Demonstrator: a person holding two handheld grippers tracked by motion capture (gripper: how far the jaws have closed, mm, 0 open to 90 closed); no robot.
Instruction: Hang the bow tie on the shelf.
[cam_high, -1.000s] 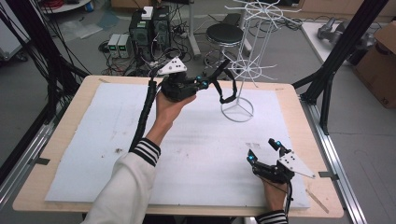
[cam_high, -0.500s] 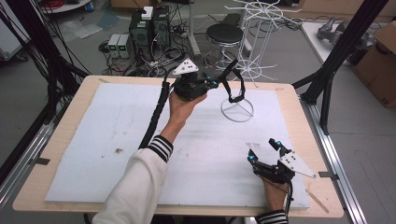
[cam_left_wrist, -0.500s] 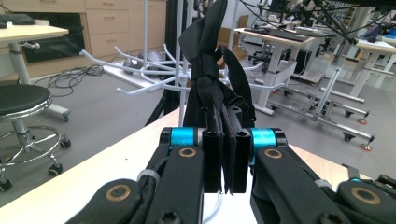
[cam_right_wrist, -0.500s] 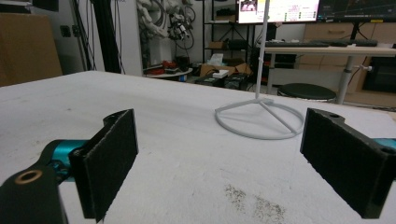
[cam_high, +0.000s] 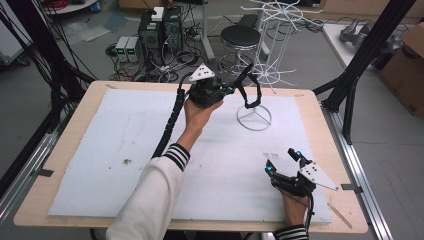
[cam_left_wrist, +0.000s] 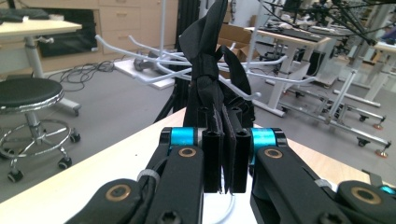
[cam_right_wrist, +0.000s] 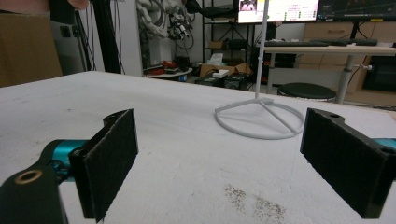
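The left gripper (cam_high: 235, 89) is held up over the far side of the worktop (cam_high: 60, 150), its jaws clenched on a black strap (cam_high: 248, 92), which is seen looping in the air just above the ring base of the white wire rack (cam_high: 255, 116). Further right, near the front edge, the right gripper (cam_high: 284, 161) is rested on the white sheet (cam_high: 125, 135), its jaws released wide with nothing between them.

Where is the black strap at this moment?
In the high view the black strap hangs from the shut left gripper, above the ring base of the white wire rack, near the table's far edge.
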